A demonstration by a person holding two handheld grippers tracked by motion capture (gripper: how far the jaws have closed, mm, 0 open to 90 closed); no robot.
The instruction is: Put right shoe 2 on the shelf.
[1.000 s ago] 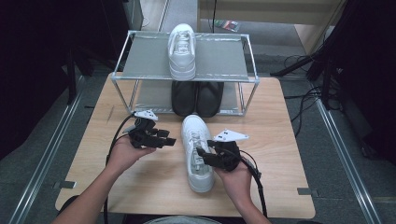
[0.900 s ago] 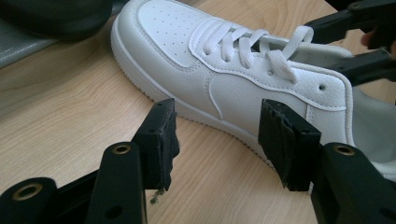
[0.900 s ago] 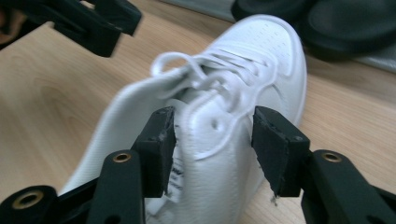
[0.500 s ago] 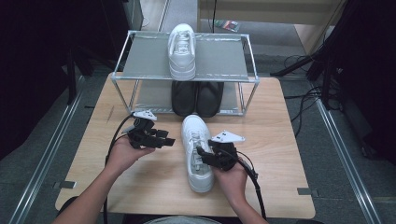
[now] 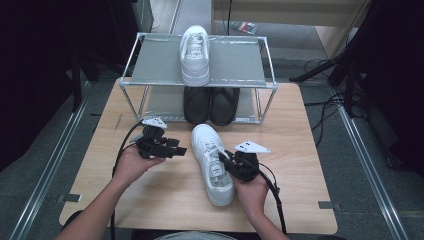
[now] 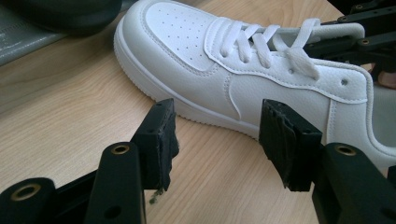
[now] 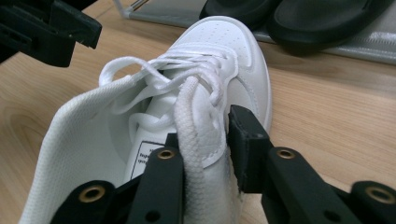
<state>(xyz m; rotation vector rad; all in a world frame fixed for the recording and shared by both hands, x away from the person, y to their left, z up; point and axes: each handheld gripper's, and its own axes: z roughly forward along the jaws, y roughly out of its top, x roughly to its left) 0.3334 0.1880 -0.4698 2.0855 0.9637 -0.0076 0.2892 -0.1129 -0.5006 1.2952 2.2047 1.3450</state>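
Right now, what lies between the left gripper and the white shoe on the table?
Only bare wooden table, in the left gripper view, separates the left gripper from the white shoe.

Looks like lab or recording room: wooden table (image 5: pixel 165 200) on grey carpet floor (image 5: pixel 30 170), loose cables (image 5: pixel 320 107), dark surroundings, metal shoe rack (image 5: pixel 150 62).

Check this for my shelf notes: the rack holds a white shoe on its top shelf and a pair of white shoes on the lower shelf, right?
Not quite. The pair on the lower shelf is black, not white, as the high view shows. The white shoe on the top shelf of the rack is correct.
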